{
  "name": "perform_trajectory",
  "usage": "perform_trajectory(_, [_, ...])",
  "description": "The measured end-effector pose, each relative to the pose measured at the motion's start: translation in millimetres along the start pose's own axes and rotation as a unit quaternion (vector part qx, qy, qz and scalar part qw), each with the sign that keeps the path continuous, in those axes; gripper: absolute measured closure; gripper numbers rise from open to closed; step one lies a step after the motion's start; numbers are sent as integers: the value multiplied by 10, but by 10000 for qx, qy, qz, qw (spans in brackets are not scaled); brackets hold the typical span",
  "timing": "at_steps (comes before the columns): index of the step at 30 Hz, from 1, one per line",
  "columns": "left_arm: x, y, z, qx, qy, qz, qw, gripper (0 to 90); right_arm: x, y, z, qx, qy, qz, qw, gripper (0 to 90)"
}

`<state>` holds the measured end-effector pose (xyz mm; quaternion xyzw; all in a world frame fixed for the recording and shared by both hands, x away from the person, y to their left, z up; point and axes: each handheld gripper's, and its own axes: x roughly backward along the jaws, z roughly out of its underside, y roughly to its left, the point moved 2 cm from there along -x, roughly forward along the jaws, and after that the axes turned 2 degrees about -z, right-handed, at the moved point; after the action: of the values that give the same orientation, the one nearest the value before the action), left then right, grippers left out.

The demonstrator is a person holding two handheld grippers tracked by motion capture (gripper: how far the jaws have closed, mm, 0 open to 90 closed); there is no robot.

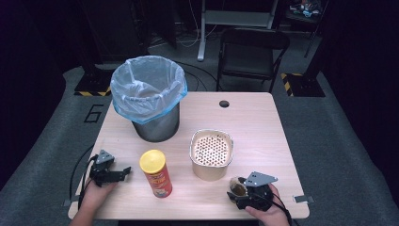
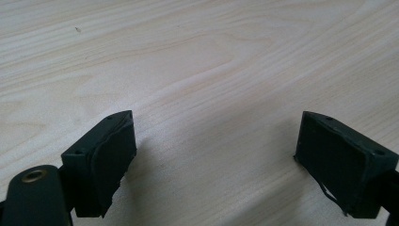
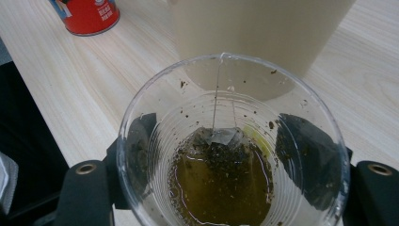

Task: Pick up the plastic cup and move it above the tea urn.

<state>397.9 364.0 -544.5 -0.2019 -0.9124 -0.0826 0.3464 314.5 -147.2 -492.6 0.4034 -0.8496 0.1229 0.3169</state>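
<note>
The right gripper sits at the near right corner of the table, held by a hand that comes in over the near edge. Between its two black jaws stands a clear plastic cup, upright, with one jaw on either side of its wall. In the right gripper view both pads show through the plastic and lie against the cup's sides, so the right gripper is clamped on the cup. The cup holds a shallow pool of brown liquid with loose dark specks, and a used tea bag lies in it, its string running up to the far rim. In the high view the cup appears just on the table-centre side of the gripper's grey plate.

Just beyond the cup stands a beige perforated container, near but apart from it; its wall fills the top of the right gripper view. A red chip can with a yellow lid stands upright near the middle of the near edge. A metal bin lined with a pale blue bag stands at the far left of the table.

The left gripper rests near the near left corner, its jaws wide apart over bare wood with nothing between them.
</note>
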Motion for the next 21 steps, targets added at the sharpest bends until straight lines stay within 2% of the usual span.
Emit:
perform_trajectory(8, [1,0,0,-2,3,0,10000,123,78,-63,-46,-55,-127,73,9999,315])
perform_trajectory(16, [1,-2,1,4,0,1,10000,123,140,-285,-46,-149,-138,136,9997,324])
perform_trajectory(19, [1,-2,1,2,1,1,10000,123,130,-419,-59,-208,-143,273,9993,321])
perform_trajectory(21, [1,-2,1,3,1,1,10000,123,130,-543,-64,-337,-177,380,9986,319])
